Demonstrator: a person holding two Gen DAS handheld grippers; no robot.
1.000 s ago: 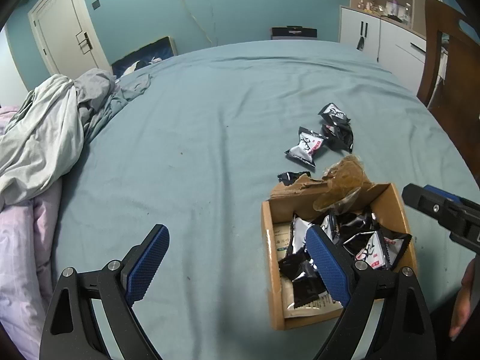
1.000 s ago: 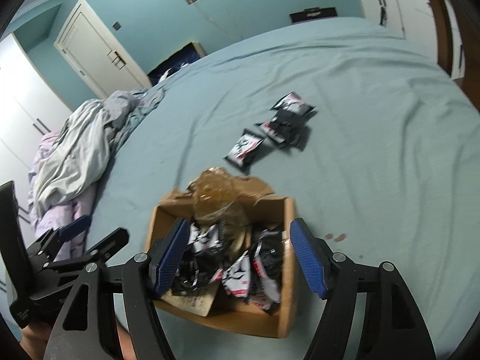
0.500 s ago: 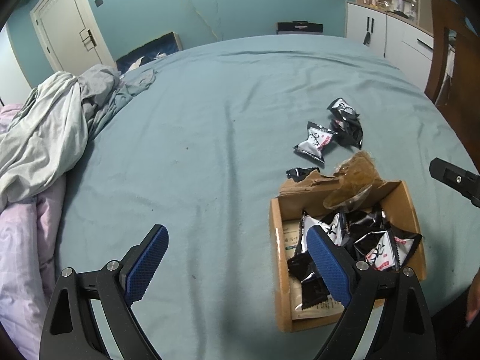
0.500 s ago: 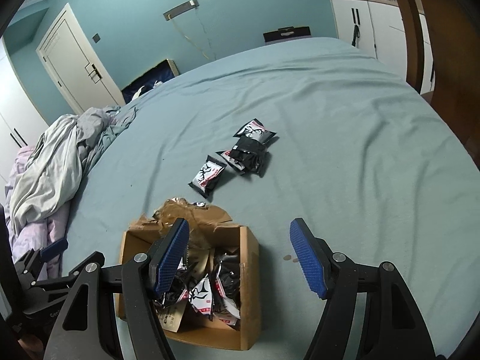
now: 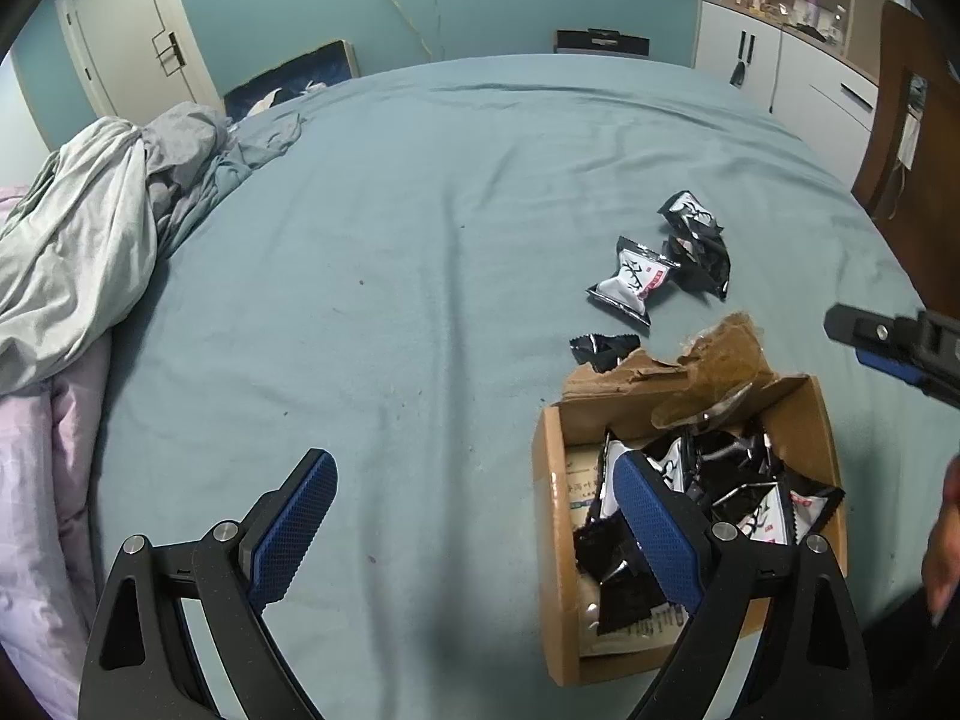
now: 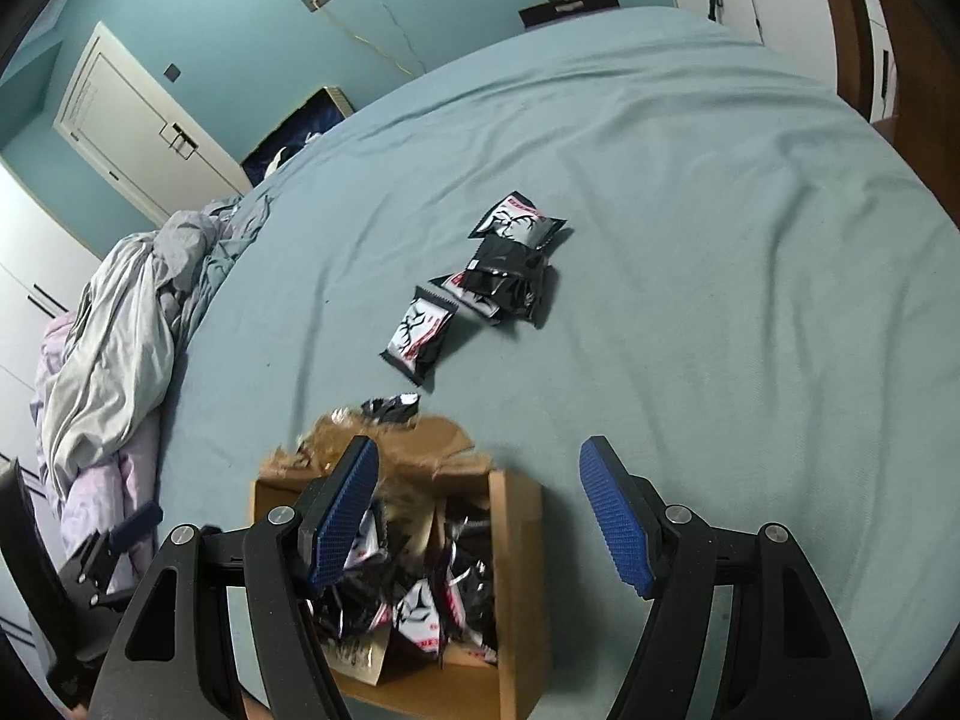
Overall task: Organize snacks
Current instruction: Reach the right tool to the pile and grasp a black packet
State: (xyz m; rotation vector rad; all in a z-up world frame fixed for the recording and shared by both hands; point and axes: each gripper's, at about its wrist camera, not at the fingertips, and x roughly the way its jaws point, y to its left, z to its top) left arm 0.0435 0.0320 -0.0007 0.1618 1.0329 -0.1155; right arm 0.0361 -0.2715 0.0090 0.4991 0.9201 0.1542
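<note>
An open cardboard box [image 5: 552,546] with torn flaps lies on the blue bed, filled with several black-and-white snack packets [image 5: 744,498]. Beyond it, loose packets lie on the sheet: a white-faced one [image 5: 633,279], a dark pile [image 5: 699,240] and a small black one [image 5: 600,348]. My left gripper [image 5: 474,528] hovers open over the sheet, its right finger above the box's left side. My right gripper [image 6: 480,516] is open above the box's [image 6: 519,546] far right corner and holds nothing. The loose packets [image 6: 420,336] lie ahead of it.
A heap of crumpled grey and pink bedding [image 5: 90,240] covers the bed's left side. A brown wooden chair [image 5: 900,138] and white cabinets [image 5: 798,72] stand to the right. A person's hand [image 5: 945,540] shows at the right edge. A white door [image 6: 132,126] is at the back left.
My right gripper has shifted right and forward off the box's middle and rolled, so the box now sits low and left in its view. The left gripper has stayed nearly still.
</note>
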